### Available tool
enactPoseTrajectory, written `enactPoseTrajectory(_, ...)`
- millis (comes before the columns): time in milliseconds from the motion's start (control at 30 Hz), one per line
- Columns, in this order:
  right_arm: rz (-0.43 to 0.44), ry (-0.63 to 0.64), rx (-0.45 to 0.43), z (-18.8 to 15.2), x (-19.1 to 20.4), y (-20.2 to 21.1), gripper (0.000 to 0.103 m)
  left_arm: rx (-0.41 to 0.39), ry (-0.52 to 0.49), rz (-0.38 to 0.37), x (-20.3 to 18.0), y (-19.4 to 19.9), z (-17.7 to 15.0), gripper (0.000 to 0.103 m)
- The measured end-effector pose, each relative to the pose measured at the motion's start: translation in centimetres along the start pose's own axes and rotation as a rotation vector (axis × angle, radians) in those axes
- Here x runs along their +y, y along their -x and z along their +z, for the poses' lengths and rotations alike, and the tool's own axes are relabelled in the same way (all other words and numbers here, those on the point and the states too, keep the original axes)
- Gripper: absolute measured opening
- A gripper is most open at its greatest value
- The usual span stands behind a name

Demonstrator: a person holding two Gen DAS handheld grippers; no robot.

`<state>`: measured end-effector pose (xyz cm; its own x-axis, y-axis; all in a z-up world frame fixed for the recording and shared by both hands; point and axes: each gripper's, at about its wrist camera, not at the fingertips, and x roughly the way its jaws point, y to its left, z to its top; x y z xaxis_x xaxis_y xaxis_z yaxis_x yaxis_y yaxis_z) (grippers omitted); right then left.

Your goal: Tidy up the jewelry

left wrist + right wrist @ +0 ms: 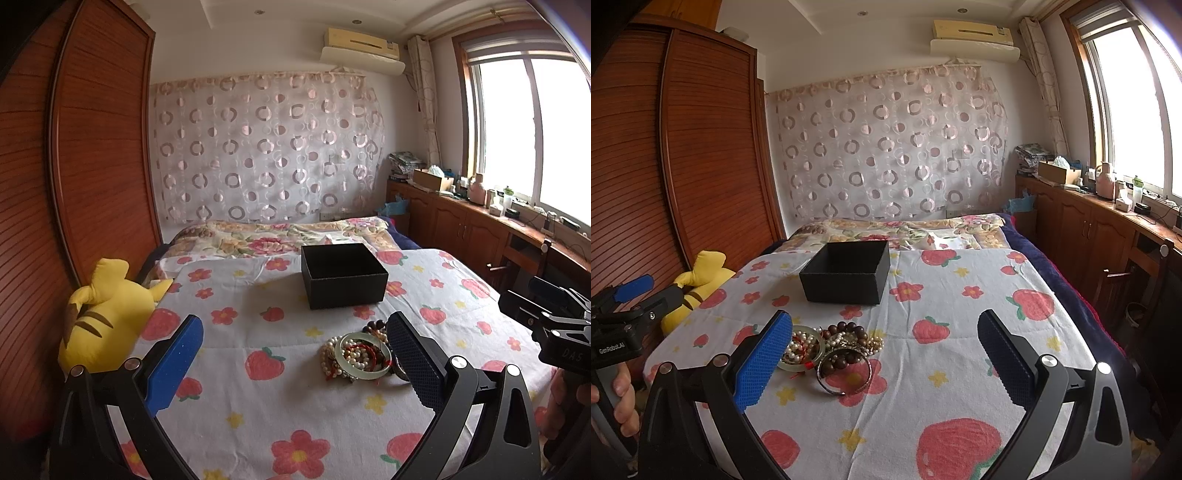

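Observation:
A pile of jewelry [356, 356] lies on the strawberry-print sheet [258, 406]: a pale green bangle [364, 354], pearl strands, red cord and dark wooden beads. In the right wrist view the pile [834, 350] also shows a metal bangle [846, 373]. An open, empty black box [343, 275] stands behind it, also in the right wrist view [846, 271]. My left gripper [295, 354] is open, above the sheet, the pile by its right finger. My right gripper [884, 354] is open, the pile by its left finger.
A yellow plush toy [107, 317] lies at the bed's left edge beside a wooden wardrobe [74, 147]. A floral quilt [277, 236] lies beyond the box. Wooden cabinets with clutter [1108, 221] run under the window on the right.

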<state>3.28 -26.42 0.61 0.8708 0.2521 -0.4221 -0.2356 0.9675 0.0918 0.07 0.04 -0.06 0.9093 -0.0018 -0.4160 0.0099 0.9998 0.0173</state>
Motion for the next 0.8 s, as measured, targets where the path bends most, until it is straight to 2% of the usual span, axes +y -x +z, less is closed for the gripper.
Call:
enactPoseTrajectory(267,0.001,-0.001,-0.001,0.1,0.0,0.0,0.101,-0.003,-0.001,0.0,0.1,-0.4,0.0,0.096)
enactPoseTrajectory(400,0.001,-0.002,-0.001,0.0,0.0,0.1,0.101,-0.002,-0.001,0.0,0.2,0.3,1.1,0.096)
enactPoseTrajectory(800,0.001,-0.001,-0.003,0.0,0.0,0.1,0.101,-0.006,-0.003,0.001,0.0,0.5,0.7,0.096)
